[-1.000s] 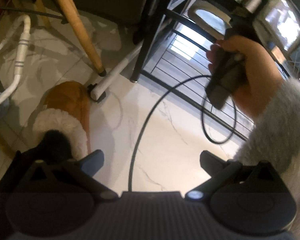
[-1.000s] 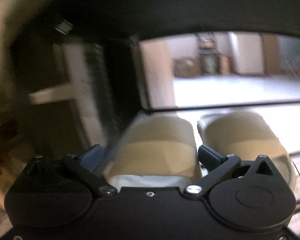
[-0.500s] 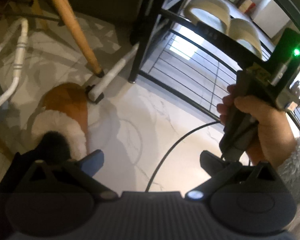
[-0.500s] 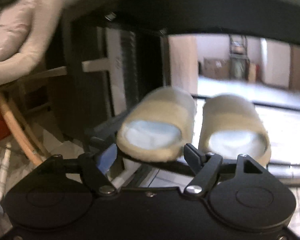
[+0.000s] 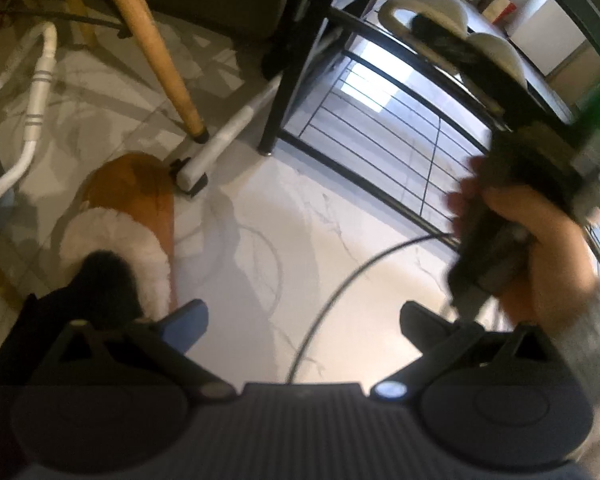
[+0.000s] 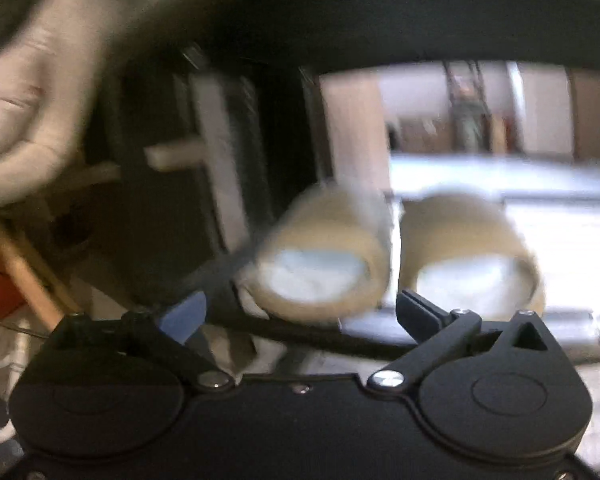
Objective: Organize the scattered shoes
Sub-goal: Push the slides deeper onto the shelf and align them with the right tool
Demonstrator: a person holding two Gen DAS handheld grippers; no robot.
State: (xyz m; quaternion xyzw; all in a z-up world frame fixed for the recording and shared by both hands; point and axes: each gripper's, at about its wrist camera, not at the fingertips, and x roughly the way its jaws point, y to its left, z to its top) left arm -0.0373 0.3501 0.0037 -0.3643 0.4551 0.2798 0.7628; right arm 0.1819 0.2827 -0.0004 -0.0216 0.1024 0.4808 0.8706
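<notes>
No legible writing. Right gripper (image 6: 302,316): jaws opening, empty; two cream slippers (image 6: 324,256) on far rack (image 5: 380,128). Left gripper (image 5: 304,320): wide, empty. Only its view shows the brown slipper (image 5: 128,216), floor, left.

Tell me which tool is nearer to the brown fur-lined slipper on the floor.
Left. The left tool hangs just above and beside the brown slipper; the right tool faces the cream slippers on the rack.

Right tongs (image 6: 302,314) opening, empty; left tongs (image 5: 302,322) agape, empty
</notes>
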